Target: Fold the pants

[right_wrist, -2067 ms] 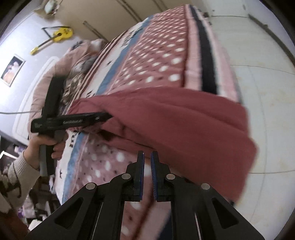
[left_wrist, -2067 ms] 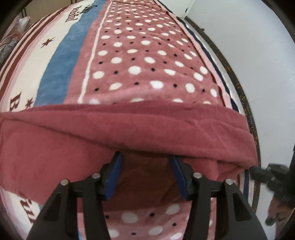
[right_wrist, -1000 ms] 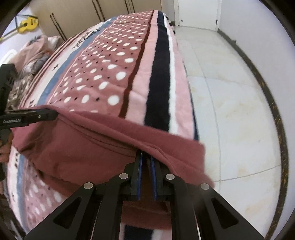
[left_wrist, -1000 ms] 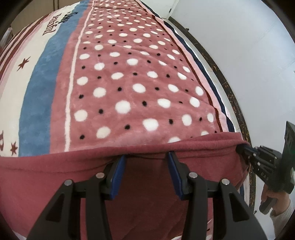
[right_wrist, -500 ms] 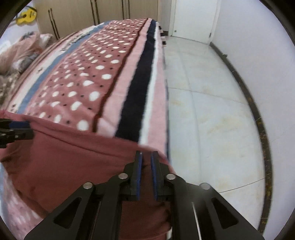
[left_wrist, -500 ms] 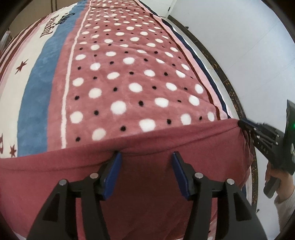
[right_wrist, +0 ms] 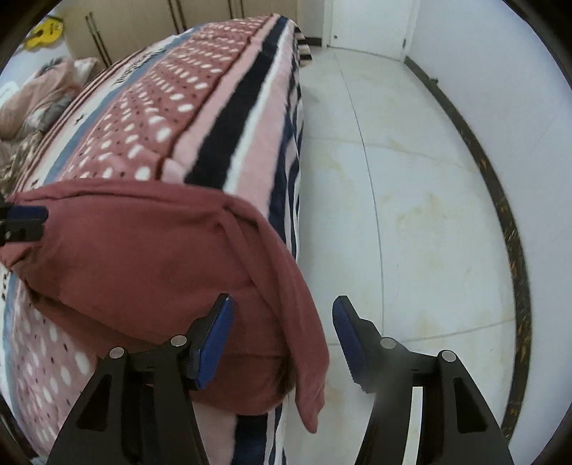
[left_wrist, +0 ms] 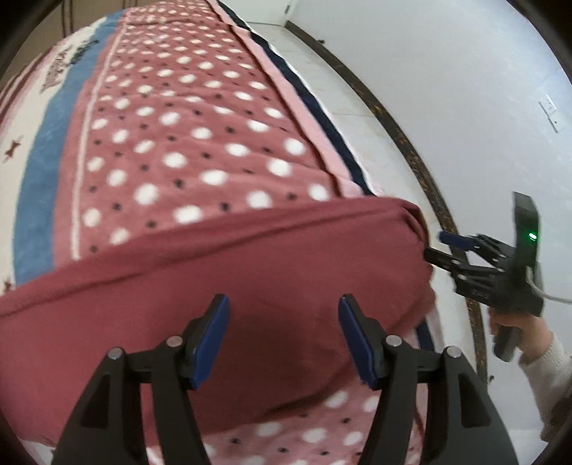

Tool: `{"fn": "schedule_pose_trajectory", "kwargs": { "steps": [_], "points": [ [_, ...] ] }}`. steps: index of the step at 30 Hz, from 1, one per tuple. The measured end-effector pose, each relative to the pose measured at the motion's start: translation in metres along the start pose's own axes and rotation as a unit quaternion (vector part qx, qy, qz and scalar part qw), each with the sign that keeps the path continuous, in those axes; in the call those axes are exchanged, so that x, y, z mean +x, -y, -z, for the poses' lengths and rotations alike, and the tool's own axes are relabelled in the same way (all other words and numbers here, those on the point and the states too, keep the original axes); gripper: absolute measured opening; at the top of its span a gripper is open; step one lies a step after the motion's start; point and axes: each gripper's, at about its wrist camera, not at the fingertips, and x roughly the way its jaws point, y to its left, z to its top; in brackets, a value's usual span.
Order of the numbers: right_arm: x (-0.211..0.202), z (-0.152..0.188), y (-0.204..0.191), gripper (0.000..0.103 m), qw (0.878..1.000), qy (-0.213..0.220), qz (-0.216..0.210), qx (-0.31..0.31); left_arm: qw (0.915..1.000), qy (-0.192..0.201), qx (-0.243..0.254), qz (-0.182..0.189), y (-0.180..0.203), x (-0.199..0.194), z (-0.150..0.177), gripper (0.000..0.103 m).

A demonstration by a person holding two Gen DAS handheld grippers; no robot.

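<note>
Nearest the left wrist camera, the left tongs (left_wrist: 284,334) are spreading wider above the dark red pants (left_wrist: 214,272), their blue pads clear of the cloth. The right tongs (right_wrist: 282,334) are likewise spreading, with a hanging corner of the pants between the pads but not pinched. In the left view the right tongs sit at the pants' right end, gripped by a hand (left_wrist: 514,331) in a pale sleeve.

The pants lie folded across the near end of the bed (right_wrist: 250,118), one end drooping over its side toward the floor (right_wrist: 411,179). The bed is covered by a plush blanket (left_wrist: 186,143): pink with white and black dots, then blue, white and dark navy stripes.

Beyond, pale floor tiles run to a white wall (left_wrist: 447,71) with a dark skirting. Farther off are a rumpled quilt (right_wrist: 39,100), wooden wardrobe doors (right_wrist: 200,14), a yellow guitar (right_wrist: 43,34) and a white door (right_wrist: 371,25).
</note>
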Motion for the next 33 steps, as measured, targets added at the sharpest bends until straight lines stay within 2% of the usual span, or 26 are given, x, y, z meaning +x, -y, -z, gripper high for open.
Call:
{"fn": "schedule_pose_trajectory", "kwargs": {
  "steps": [4,5,7,8,9,11,20,21,22,23,24,27,28,30,32,33],
  "points": [
    [0.007,0.002,0.011,0.051,0.999,0.015,0.004,0.031,0.9998,-0.012,0.01,-0.01,0.012,0.012,0.007,0.059],
    [0.008,0.001,0.014,0.047,0.999,0.02,0.008,0.034,0.9997,-0.013,0.011,-0.015,0.013,0.014,0.008,0.059],
    [0.012,0.002,0.018,0.019,0.999,0.024,0.004,0.034,0.9995,-0.012,0.014,-0.027,0.014,0.016,0.009,0.059],
    [0.014,0.001,0.02,0.0,0.999,0.023,0.009,0.028,0.9993,-0.012,0.014,-0.033,0.014,0.017,0.01,0.059],
    [0.017,0.001,0.019,0.003,0.999,0.022,0.025,0.019,0.9991,-0.011,0.013,-0.038,0.014,0.018,0.01,0.059],
    [0.018,-0.003,0.019,0.003,0.998,0.037,0.044,0.009,0.999,-0.013,0.009,-0.041,0.01,0.017,0.009,0.059],
    [0.019,-0.017,0.041,0.005,0.999,0.041,0.01,0.014,0.9981,-0.016,-0.003,-0.059,0.002,0.024,0.009,0.059],
    [0.02,-0.017,0.041,0.008,0.999,0.039,0.006,0.019,0.998,-0.017,-0.003,-0.06,0.002,0.023,0.011,0.059],
    [0.018,-0.016,0.042,0.012,0.999,0.035,-0.007,0.03,0.9981,-0.018,-0.004,-0.059,0.003,0.022,0.013,0.059],
    [0.017,-0.015,0.04,0.024,0.999,0.032,-0.02,0.039,0.9983,-0.021,-0.002,-0.055,0.005,0.02,0.016,0.059],
    [0.012,-0.01,0.039,0.032,0.997,0.031,-0.039,0.051,0.9984,-0.023,0.001,-0.052,0.007,0.018,0.02,0.059],
    [-0.005,0.003,0.031,0.032,0.993,0.034,-0.088,0.077,0.9986,-0.031,0.013,-0.041,0.018,0.014,0.032,0.063],
    [-0.011,0.011,0.029,0.032,0.987,0.03,-0.126,0.096,0.9988,-0.033,0.014,-0.034,0.02,0.013,0.036,0.064],
    [-0.015,0.028,0.027,0.032,0.961,0.01,-0.226,0.16,0.9988,-0.041,0.016,-0.02,0.023,0.013,0.044,0.064],
    [-0.016,0.042,0.021,0.032,0.938,-0.001,-0.283,0.199,0.9982,-0.041,0.026,-0.037,0.025,0.014,0.051,0.064],
    [-0.016,0.049,0.014,0.036,0.928,0.001,-0.307,0.21,0.9975,-0.043,0.031,-0.048,0.025,0.016,0.054,0.064]
  ]
}}
